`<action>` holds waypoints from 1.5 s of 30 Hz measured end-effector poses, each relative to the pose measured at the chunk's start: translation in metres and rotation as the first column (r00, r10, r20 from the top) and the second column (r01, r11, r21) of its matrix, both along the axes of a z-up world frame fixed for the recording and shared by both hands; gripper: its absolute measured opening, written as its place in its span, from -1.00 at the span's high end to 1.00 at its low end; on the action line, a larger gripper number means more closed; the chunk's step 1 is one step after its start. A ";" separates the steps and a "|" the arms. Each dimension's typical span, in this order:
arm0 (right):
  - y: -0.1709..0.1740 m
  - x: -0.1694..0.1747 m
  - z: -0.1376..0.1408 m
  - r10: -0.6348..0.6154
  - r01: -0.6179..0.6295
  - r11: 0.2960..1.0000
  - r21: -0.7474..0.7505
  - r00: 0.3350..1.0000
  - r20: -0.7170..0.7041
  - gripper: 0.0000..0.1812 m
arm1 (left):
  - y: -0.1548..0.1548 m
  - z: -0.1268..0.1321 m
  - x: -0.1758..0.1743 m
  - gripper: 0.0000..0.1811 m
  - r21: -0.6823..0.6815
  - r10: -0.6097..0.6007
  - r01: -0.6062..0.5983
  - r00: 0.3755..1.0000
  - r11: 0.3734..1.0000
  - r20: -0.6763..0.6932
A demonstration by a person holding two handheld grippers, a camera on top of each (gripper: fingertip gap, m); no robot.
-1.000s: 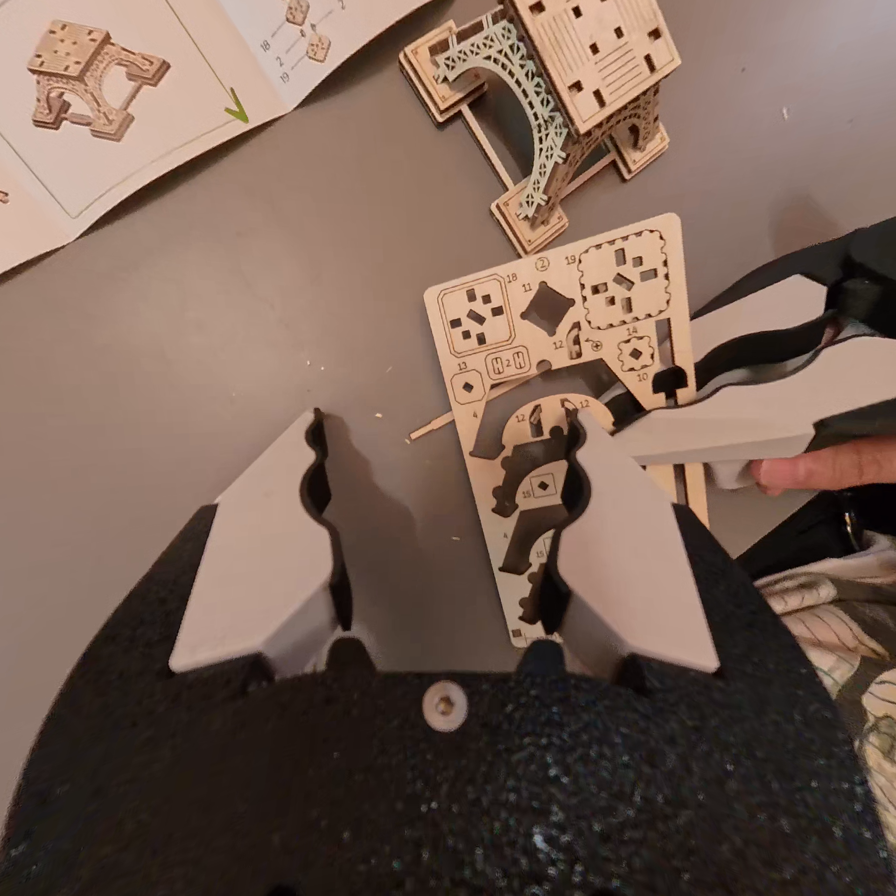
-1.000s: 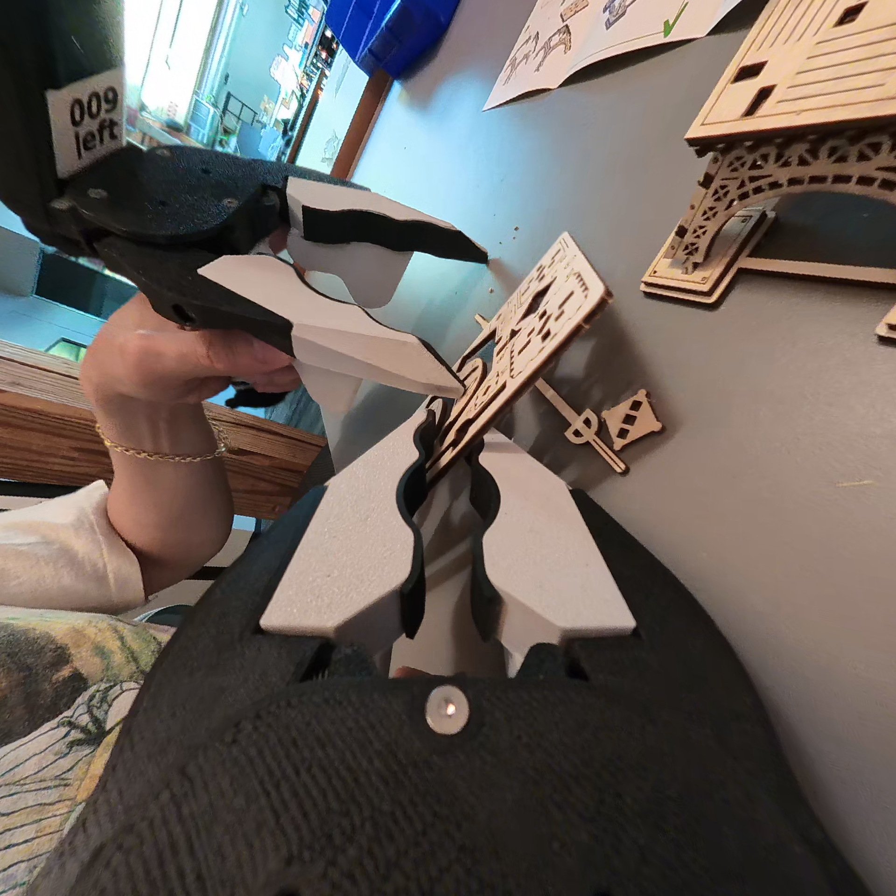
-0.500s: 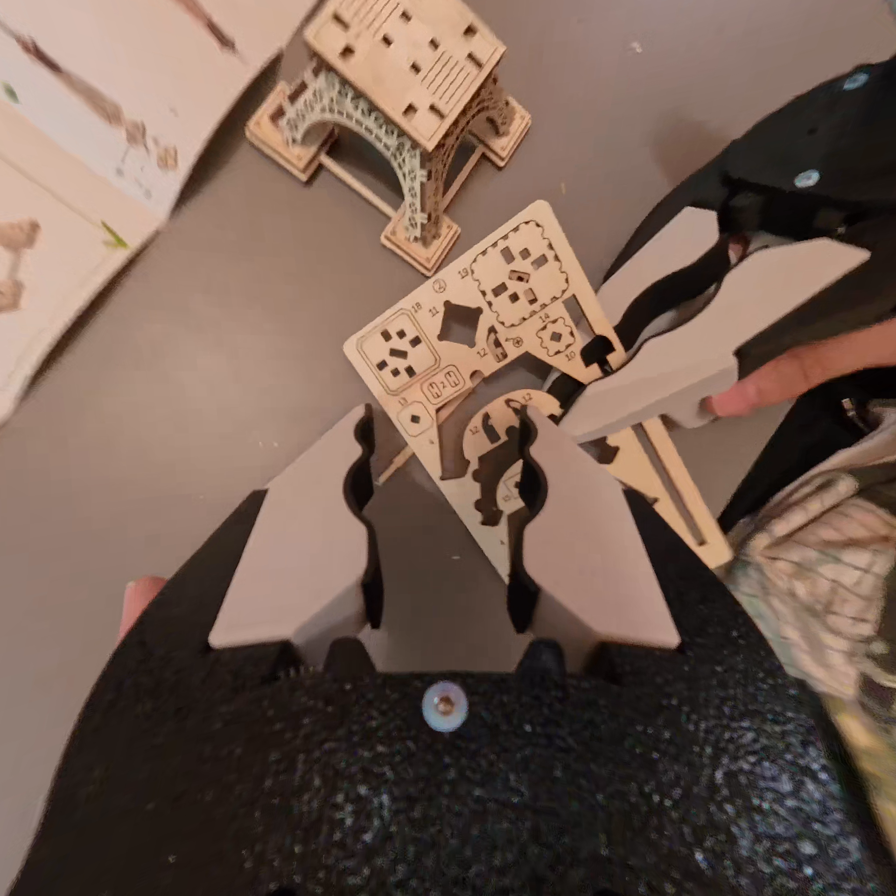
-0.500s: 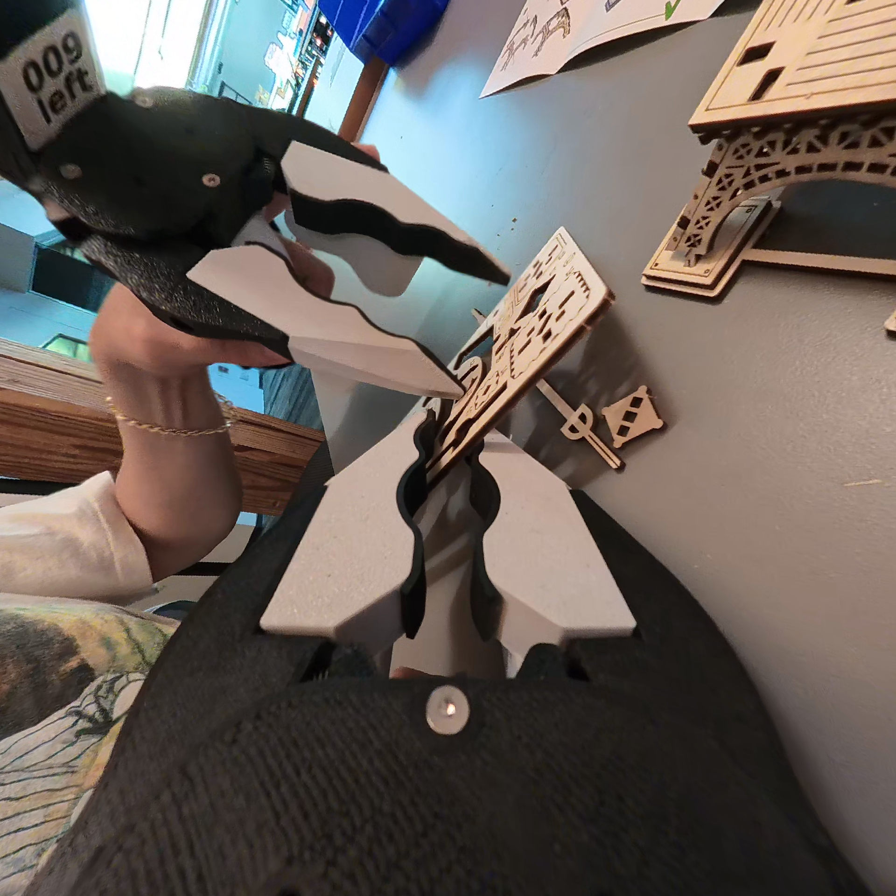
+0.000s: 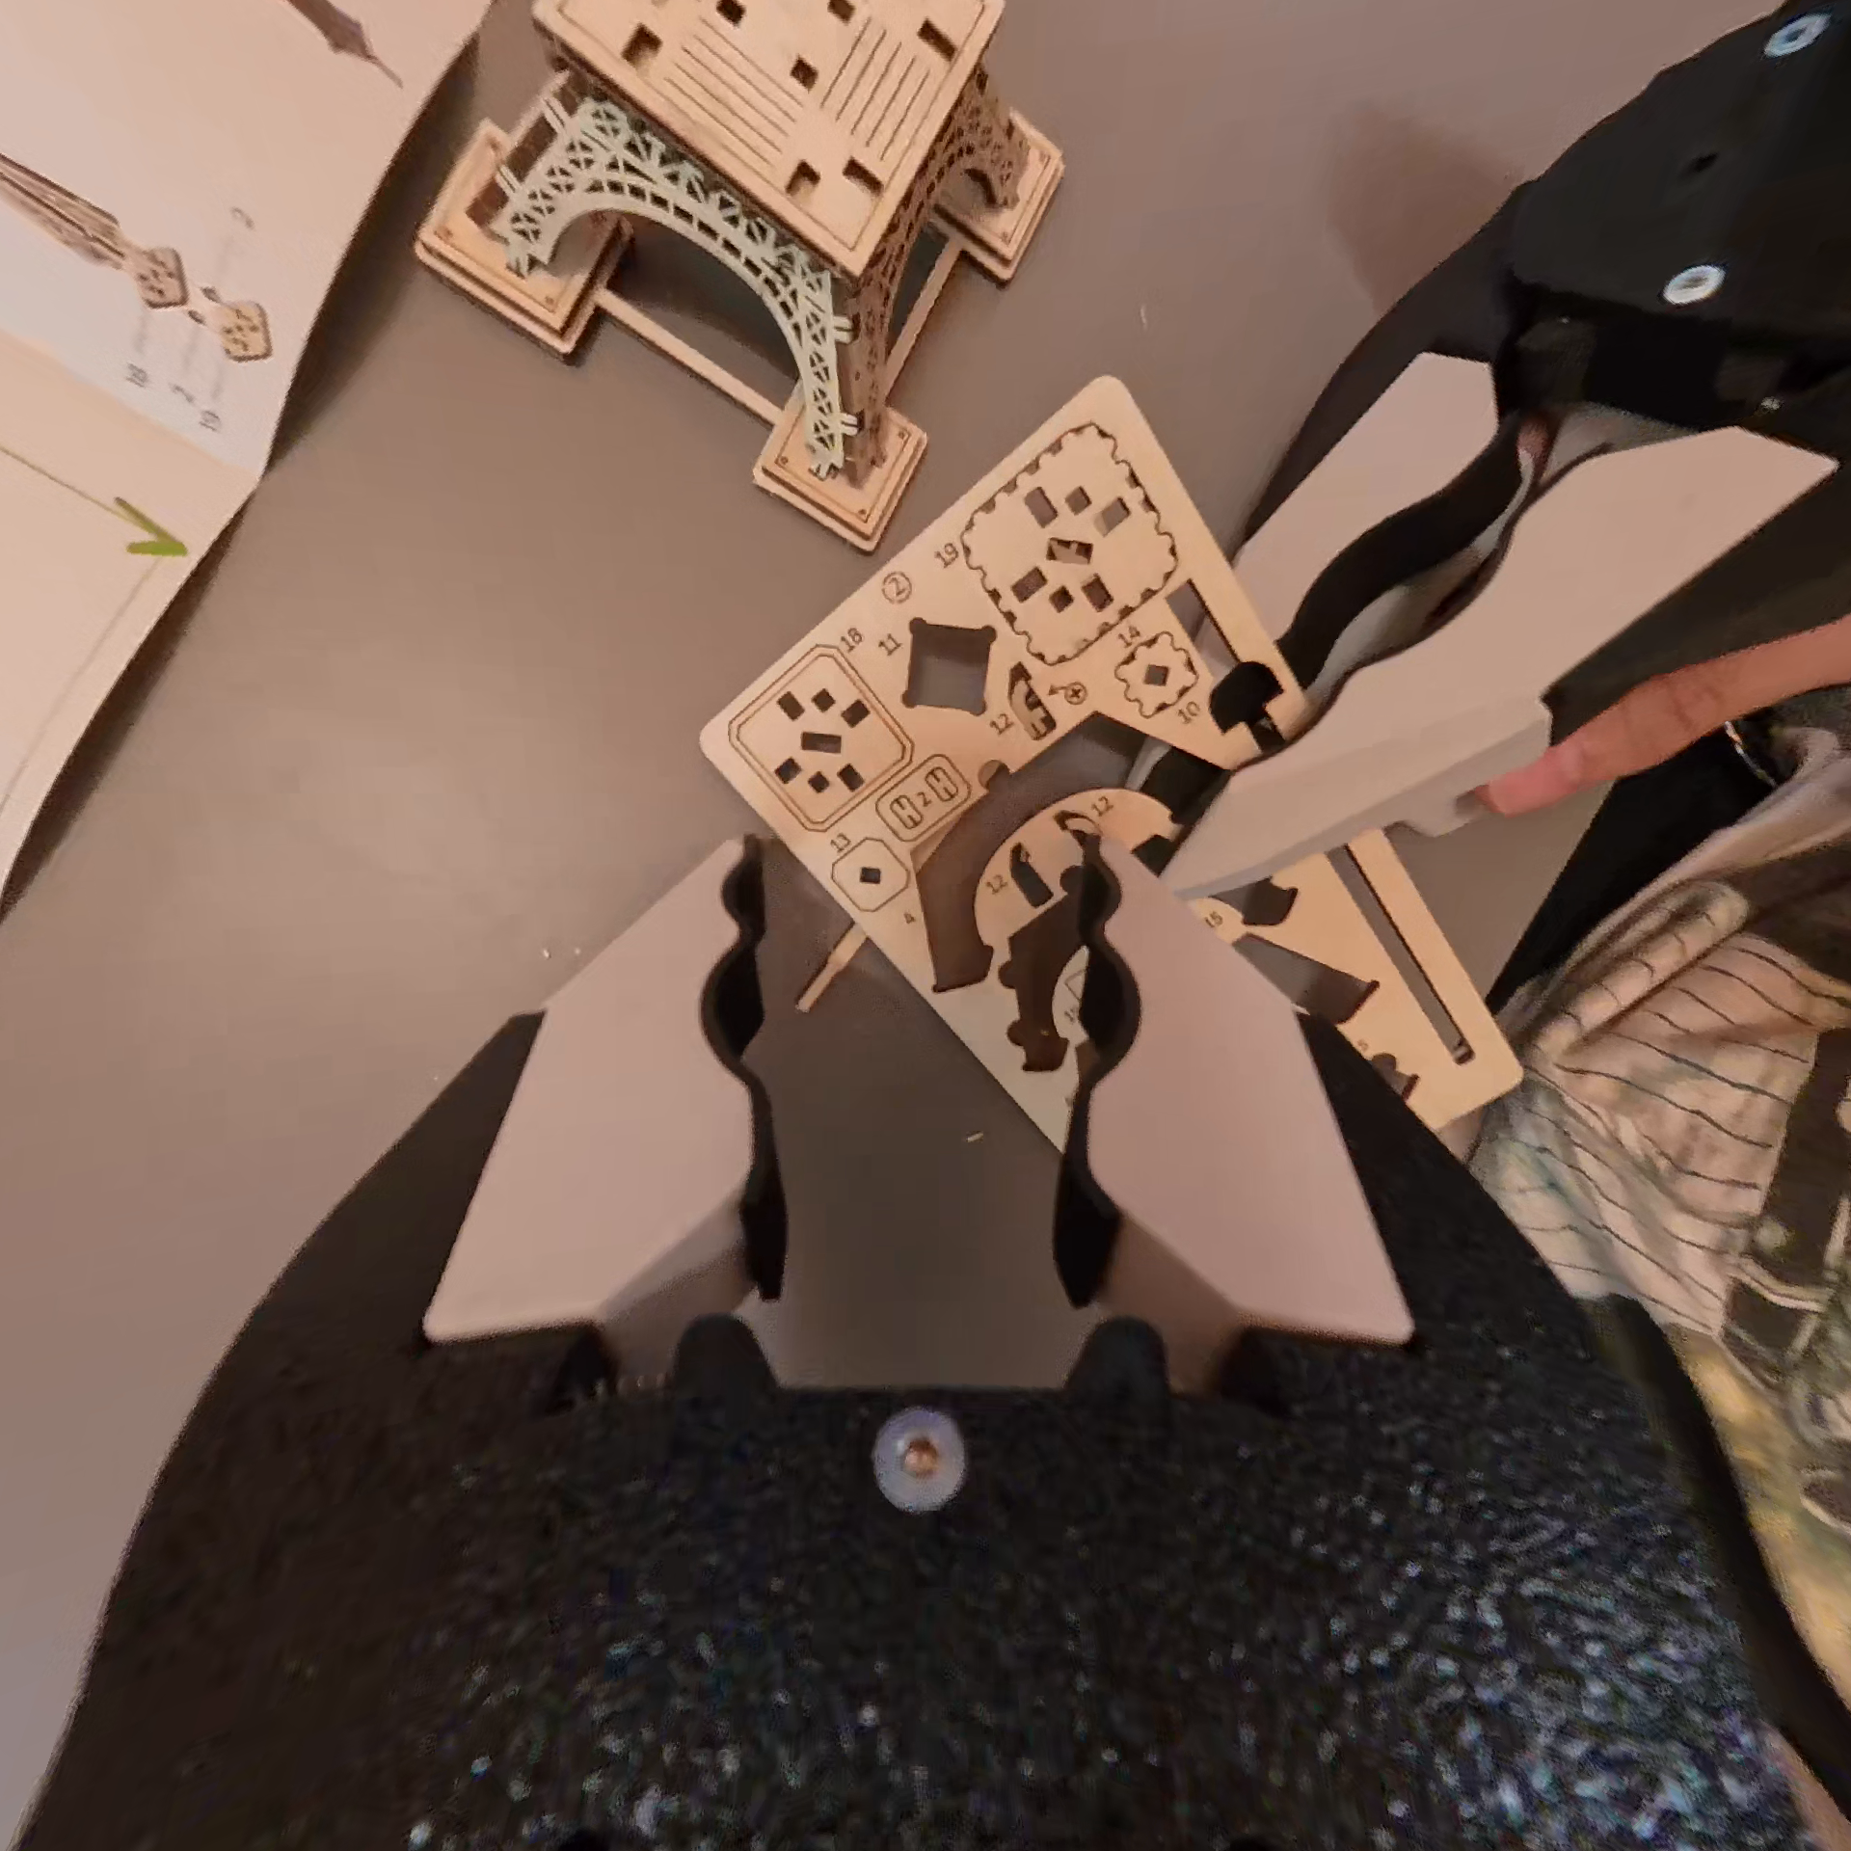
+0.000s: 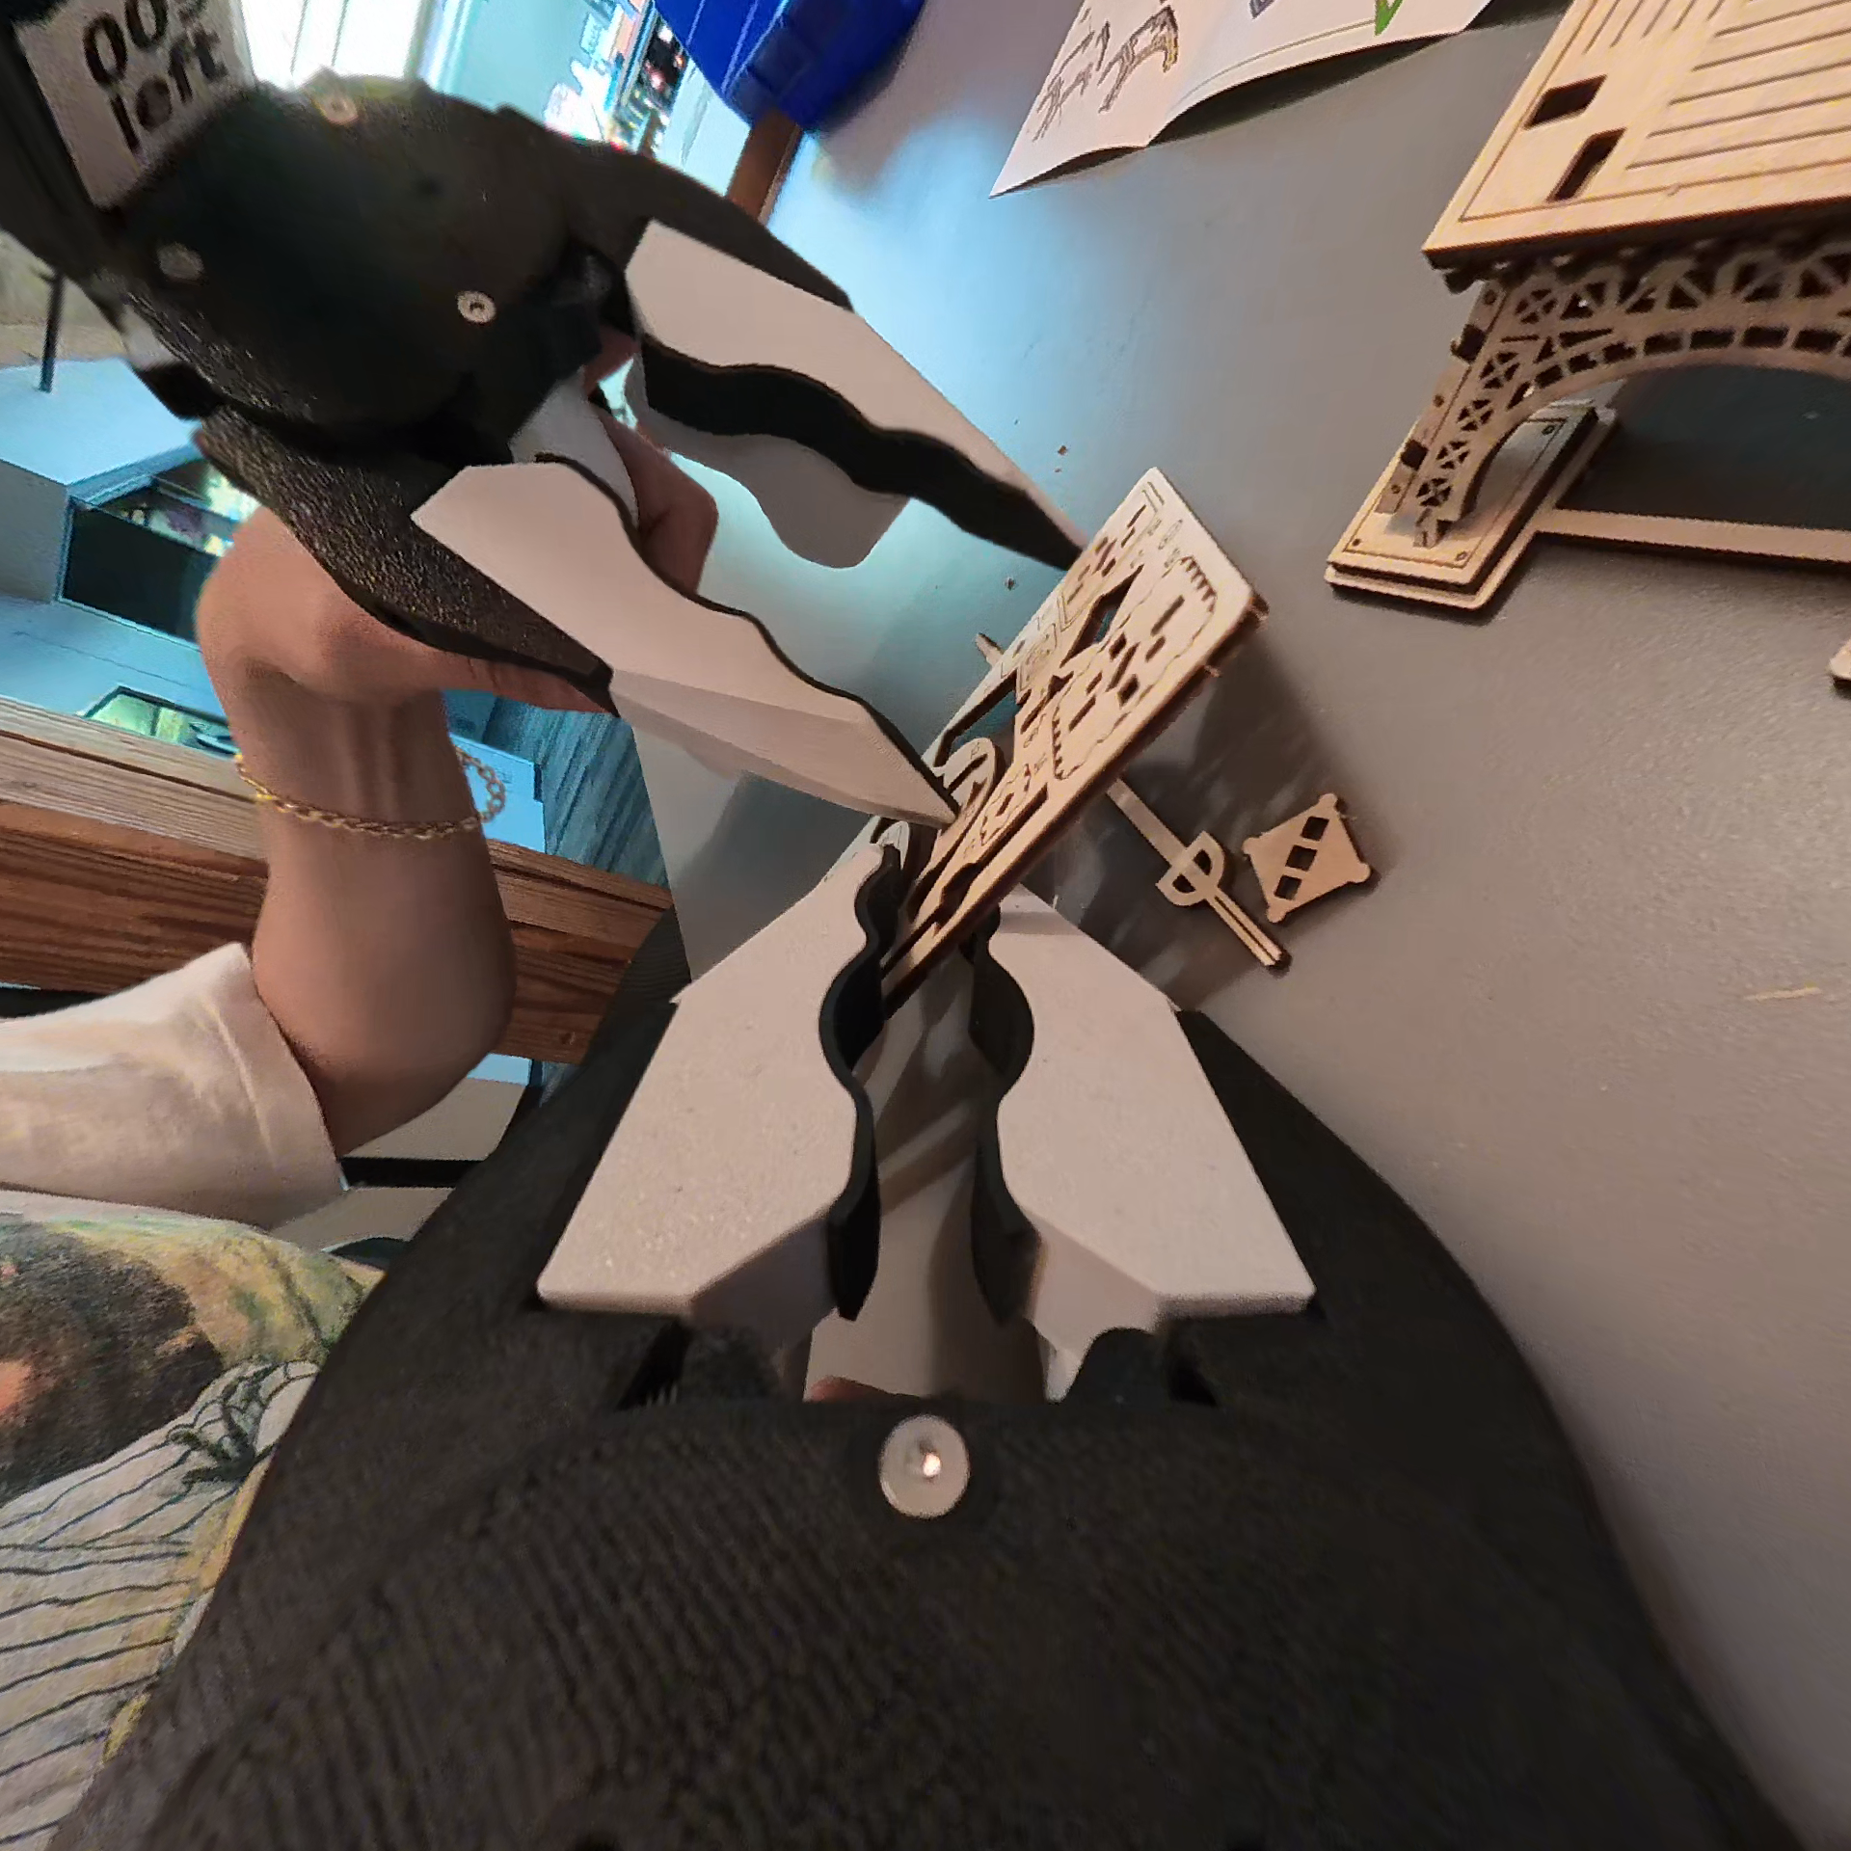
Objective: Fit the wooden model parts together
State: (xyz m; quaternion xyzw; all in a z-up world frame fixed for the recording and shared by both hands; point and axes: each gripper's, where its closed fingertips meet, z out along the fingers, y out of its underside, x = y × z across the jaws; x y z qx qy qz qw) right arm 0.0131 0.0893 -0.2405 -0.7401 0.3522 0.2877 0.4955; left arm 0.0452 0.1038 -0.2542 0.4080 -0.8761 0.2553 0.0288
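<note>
Gripping one laser-cut wooden parts sheet (image 6: 1092, 721) by its near edge, the right gripper (image 6: 937, 901) has its two fingers closed narrowly on the board, which is held tilted, its far end raised off the grey counter (image 6: 1502, 1002). The left gripper (image 5: 921, 871) has its two fingers spread wide and holds nothing; one fingertip (image 6: 901, 791) rests at the upper face of the sheet, near where the right gripper clamps it, though actual contact cannot be told for sure. In the left wrist view the sheet (image 5: 901, 721) shows several parts not yet pushed out and several empty cut-outs. One partly built wooden tower base (image 5: 761, 200), with arched lattice legs and a slotted flat top, stands on the counter just beyond the sheet. Two loose pieces lie on the counter under the raised sheet: one small lattice-cut plate (image 6: 1307, 869) and one thin stick with a half-round head (image 6: 1197, 886), just beside each other. One instruction leaflet (image 5: 130, 300) lies open at the far left. A hand (image 6: 331, 641) wearing one thin chain bracelet (image 6: 351, 816) holds the left gripper.
</note>
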 end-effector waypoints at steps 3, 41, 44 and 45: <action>0.000 0.000 -0.001 -0.003 0.003 1.000 -0.005 1.000 0.000 0.91 | -0.001 0.000 -0.001 0.36 0.059 -0.032 0.034 0.999 0.998 -0.038; 0.000 -0.001 0.004 0.004 -0.004 0.999 0.035 1.000 -0.006 0.92 | -0.021 0.019 -0.020 0.93 0.025 -0.480 0.510 0.792 0.860 0.378; 0.000 0.000 0.004 0.004 -0.004 0.999 0.034 1.000 -0.006 0.92 | -0.021 0.020 -0.027 1.00 -0.008 -0.497 0.536 0.789 0.844 0.361; 0.000 0.000 0.004 0.004 -0.004 0.999 0.034 1.000 -0.006 0.92 | -0.021 0.021 -0.028 1.00 -0.018 -0.499 0.540 0.789 0.842 0.359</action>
